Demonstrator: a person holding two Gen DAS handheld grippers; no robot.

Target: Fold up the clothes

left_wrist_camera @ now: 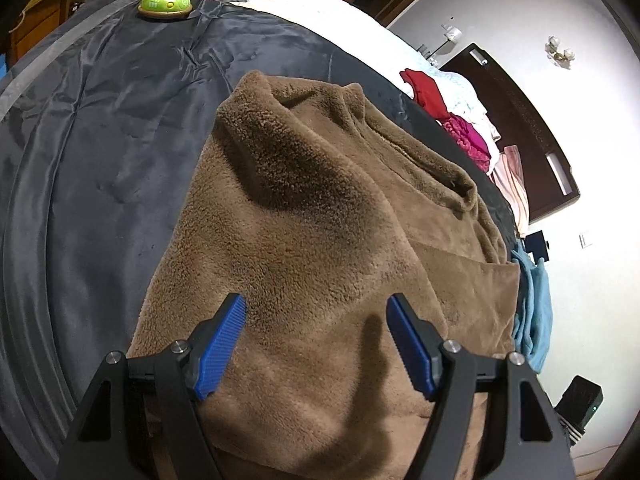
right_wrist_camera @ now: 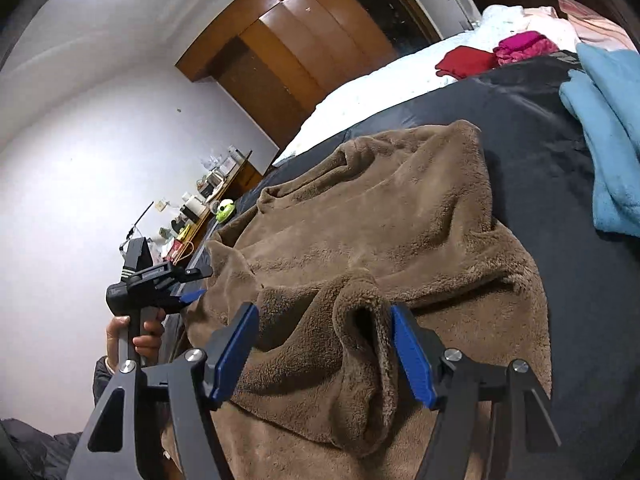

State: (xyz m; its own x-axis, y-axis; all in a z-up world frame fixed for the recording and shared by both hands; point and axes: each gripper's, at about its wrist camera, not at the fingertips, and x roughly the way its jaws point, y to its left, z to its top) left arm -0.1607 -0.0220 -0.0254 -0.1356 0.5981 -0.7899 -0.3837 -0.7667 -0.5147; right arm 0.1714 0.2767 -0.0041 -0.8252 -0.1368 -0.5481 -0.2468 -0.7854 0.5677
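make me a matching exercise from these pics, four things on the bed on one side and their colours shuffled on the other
Things:
1. fleece garment under both tools
2. toy at the far edge of the bed cover
3. folded towel beside the garment
4. bed cover

Colours:
A. light blue
B. dark grey
C. brown
D. lime green

Pairs: 1-C, 2-D, 3-A, 4-B

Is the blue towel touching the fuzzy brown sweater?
Apart. The right wrist view shows a wide strip of dark bedcover between the blue towel and the brown sweater.
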